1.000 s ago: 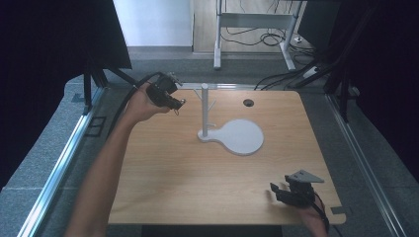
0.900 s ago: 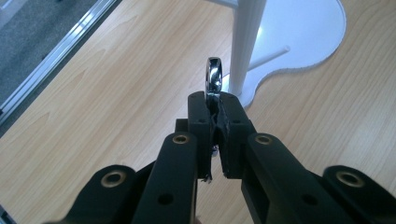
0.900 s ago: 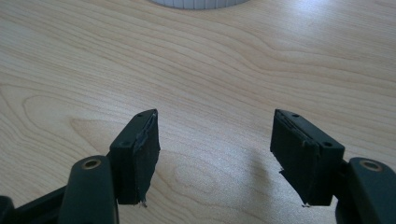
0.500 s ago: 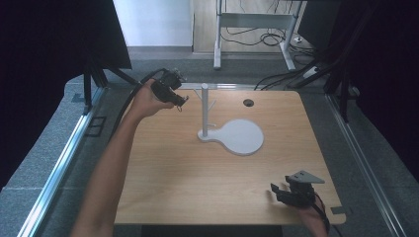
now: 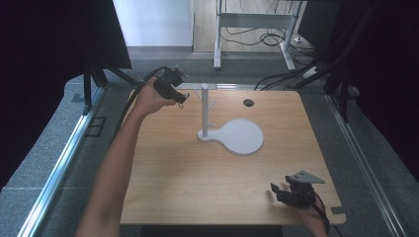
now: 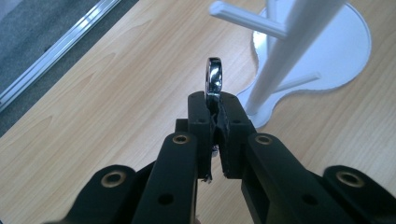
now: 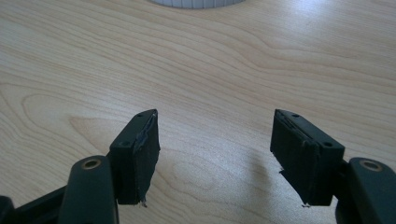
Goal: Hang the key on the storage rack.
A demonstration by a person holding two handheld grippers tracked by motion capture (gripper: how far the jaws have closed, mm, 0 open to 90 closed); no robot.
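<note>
In the high view the left gripper (image 5: 174,89) sits in the upper left of the frame, above the far left corner of the table (image 5: 173,168), just left of the white stand (image 5: 204,111). Its jaws are clenched on a shiny metal ring (image 6: 214,79); in the left gripper view the ring stands on edge out of the pinched pads, at the centre of the frame. The stand's post (image 6: 299,46) rises in the upper right of that view, close beside the ring but apart from it, with a peg (image 6: 245,18) pointing left at the top and the round base (image 6: 336,51) behind

The right gripper (image 5: 291,192) rests in the lower right of the high view, near the table's near edge, well apart from the stand. In the right gripper view its jaws stand released and wide, bare wood (image 7: 210,93) between them
</note>
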